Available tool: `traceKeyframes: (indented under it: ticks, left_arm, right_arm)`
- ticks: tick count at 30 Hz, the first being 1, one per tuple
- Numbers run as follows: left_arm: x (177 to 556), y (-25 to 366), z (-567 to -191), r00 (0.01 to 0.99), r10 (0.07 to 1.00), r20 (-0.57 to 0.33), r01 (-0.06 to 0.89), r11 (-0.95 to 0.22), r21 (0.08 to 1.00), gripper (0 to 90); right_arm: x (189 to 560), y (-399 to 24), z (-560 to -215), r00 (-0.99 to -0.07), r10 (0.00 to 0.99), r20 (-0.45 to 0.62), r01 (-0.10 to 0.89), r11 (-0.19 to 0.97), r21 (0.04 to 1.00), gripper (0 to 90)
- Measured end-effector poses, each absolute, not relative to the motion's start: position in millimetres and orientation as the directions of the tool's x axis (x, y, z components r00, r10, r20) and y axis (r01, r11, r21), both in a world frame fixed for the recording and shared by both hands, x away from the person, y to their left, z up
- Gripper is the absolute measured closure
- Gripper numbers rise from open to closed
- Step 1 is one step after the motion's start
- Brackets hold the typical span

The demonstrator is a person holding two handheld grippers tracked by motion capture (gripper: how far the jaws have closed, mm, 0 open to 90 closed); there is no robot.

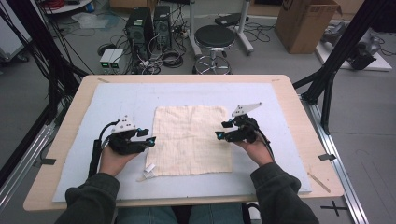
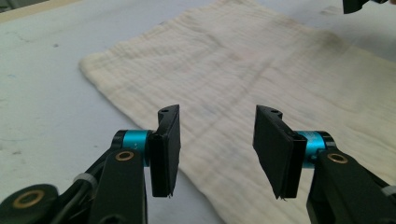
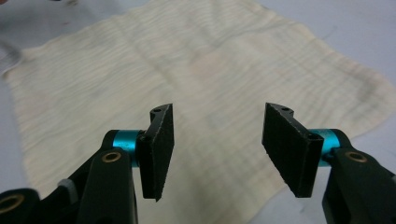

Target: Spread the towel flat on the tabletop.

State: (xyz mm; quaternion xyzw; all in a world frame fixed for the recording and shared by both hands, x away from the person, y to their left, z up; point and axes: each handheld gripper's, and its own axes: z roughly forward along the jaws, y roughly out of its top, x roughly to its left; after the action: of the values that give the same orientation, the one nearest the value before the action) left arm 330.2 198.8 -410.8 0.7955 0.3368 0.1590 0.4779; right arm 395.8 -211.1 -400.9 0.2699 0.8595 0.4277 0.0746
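**Cloth flat, both tools parted**

While the cream cloth (image 1: 191, 140) lies spread flat in the middle of the white mat (image 1: 84, 116) on your worktop (image 1: 299, 112), your left tool (image 1: 148, 136) sits at its left edge and your right tool (image 1: 223, 129) at its right edge. Both point inward at the fabric. Each stands about half open, its jaws over the cloth with nothing gripped between them.

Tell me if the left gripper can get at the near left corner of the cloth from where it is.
Probably yes. The left gripper stands open at the left edge of the cloth, nothing between it and that corner.
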Motion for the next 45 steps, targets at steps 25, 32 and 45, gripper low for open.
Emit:
traceKeyframes:
  ticks: [25, 32, 45]
  left_arm:
    - [288, 188, -442, 0.841, 0.536, -0.076, 0.401, -0.522, 0.753, 71.5]
    - [286, 188, -441, 0.846, 0.530, -0.064, 0.391, -0.532, 0.751, 88.2]
    - [271, 188, -437, 0.852, 0.520, -0.060, 0.385, -0.547, 0.743, 89.0]
  right_arm:
    - [324, -218, -439, -0.936, 0.350, 0.037, 0.275, 0.661, 0.698, 71.8]
    - [324, -219, -439, -0.942, 0.326, 0.075, 0.283, 0.656, 0.700, 88.0]
    - [315, -225, -438, -0.947, 0.301, 0.115, 0.291, 0.647, 0.705, 88.4]
